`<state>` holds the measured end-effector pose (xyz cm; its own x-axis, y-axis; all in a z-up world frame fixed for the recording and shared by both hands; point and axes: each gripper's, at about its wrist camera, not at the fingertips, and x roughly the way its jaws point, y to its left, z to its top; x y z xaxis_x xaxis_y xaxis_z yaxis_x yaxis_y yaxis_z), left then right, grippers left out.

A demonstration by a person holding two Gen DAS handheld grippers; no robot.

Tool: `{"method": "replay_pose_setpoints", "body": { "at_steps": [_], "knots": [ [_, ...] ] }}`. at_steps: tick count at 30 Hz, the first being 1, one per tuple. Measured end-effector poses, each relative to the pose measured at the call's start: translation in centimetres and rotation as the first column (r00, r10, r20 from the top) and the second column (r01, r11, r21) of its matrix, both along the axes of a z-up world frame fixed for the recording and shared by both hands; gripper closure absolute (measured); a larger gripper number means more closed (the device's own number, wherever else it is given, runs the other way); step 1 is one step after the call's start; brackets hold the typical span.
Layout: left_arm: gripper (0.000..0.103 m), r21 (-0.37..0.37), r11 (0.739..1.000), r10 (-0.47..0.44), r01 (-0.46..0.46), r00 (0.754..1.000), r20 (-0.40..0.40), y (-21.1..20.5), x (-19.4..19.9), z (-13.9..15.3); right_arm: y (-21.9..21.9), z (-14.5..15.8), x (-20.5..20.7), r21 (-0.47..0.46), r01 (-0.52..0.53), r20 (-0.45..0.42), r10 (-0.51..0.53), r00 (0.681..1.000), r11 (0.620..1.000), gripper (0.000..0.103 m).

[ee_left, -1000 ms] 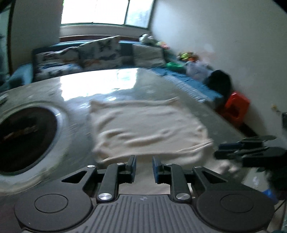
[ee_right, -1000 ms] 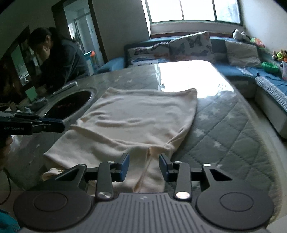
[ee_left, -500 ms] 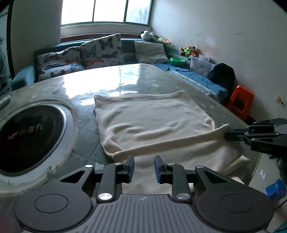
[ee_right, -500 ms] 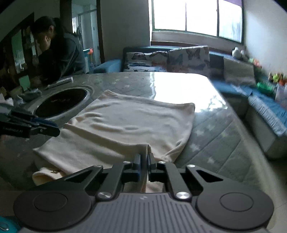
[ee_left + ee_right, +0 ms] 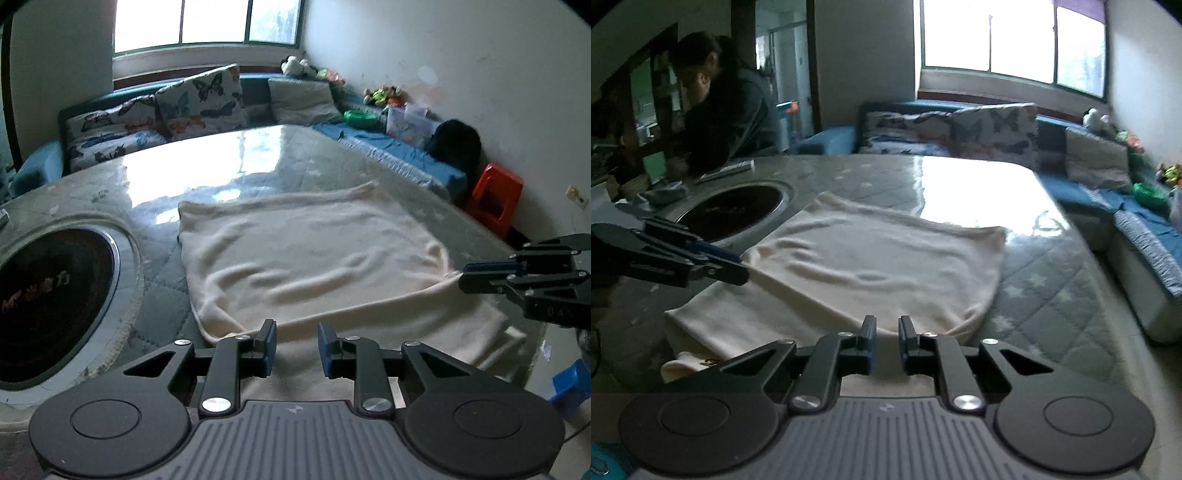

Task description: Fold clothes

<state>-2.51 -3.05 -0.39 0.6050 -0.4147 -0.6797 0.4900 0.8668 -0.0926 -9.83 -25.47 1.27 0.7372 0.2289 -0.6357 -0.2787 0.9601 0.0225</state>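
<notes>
A cream garment (image 5: 314, 254) lies flat on the quilted table cover, its near part folded over with the fold edge running across. It also shows in the right wrist view (image 5: 871, 266). My left gripper (image 5: 295, 345) is open over the near left edge of the garment, nothing between its pads. My right gripper (image 5: 886, 341) is slightly open over the near right edge, also empty. The right gripper shows at the right edge of the left wrist view (image 5: 524, 277), and the left gripper at the left of the right wrist view (image 5: 672, 258).
A round black hotplate (image 5: 44, 295) is set into the table left of the garment. A sofa with cushions (image 5: 199, 103) runs behind the table, a red stool (image 5: 495, 199) stands at the right. A person (image 5: 720, 103) leans at the far left.
My right gripper, shut on the garment's edge half a second ago, has opened and let go. My left gripper stays open. The folded-over near edge now lies flat.
</notes>
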Motion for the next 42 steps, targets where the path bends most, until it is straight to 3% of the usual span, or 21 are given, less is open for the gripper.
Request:
{"method": "replay_pose_setpoints", "body": {
  "at_steps": [7,15,22,27,33,35,40,42],
  "knots": [
    [0.073,0.029,1.000,-0.001,0.001,1.000,-0.009,0.3,0.1,-0.5,0.5,-0.7,0.0,-0.024,-0.044,-0.027,0.043,0.999,0.999,0.091],
    [0.069,0.077,0.983,-0.172,0.169,0.985,0.033,1.1,-4.3,0.6,1.5,-1.1,-2.1,-0.079,-0.161,-0.066,0.156,0.985,0.984,0.089],
    [0.060,0.133,0.939,-0.326,0.316,0.944,0.054,1.8,-8.1,1.2,2.2,-0.6,-2.6,-0.114,-0.213,-0.063,0.207,0.976,0.970,0.084],
    [0.060,0.218,0.894,-0.419,0.392,0.903,0.091,0.8,-9.9,0.0,2.5,-0.8,-2.7,-0.136,-0.235,-0.073,0.227,0.971,0.962,0.083],
    [0.060,0.243,0.862,-0.483,0.445,0.866,0.129,-0.8,-10.3,-1.3,1.6,-0.1,-3.0,-0.137,-0.216,-0.076,0.207,0.975,0.967,0.082],
    [0.062,0.236,0.862,-0.487,0.449,0.863,0.137,-1.0,-10.2,-1.4,1.4,-0.1,-3.1,-0.134,-0.212,-0.081,0.202,0.976,0.968,0.081],
    [0.092,0.203,0.870,-0.482,0.450,0.861,0.159,-1.1,-9.7,-1.3,1.2,0.7,-4.1,-0.155,-0.249,-0.085,0.238,0.967,0.956,0.076],
    [0.094,0.186,0.875,-0.476,0.446,0.863,0.167,-1.1,-9.4,-1.1,1.1,1.0,-4.6,-0.169,-0.273,-0.089,0.261,0.961,0.947,0.069]
  ]
}}
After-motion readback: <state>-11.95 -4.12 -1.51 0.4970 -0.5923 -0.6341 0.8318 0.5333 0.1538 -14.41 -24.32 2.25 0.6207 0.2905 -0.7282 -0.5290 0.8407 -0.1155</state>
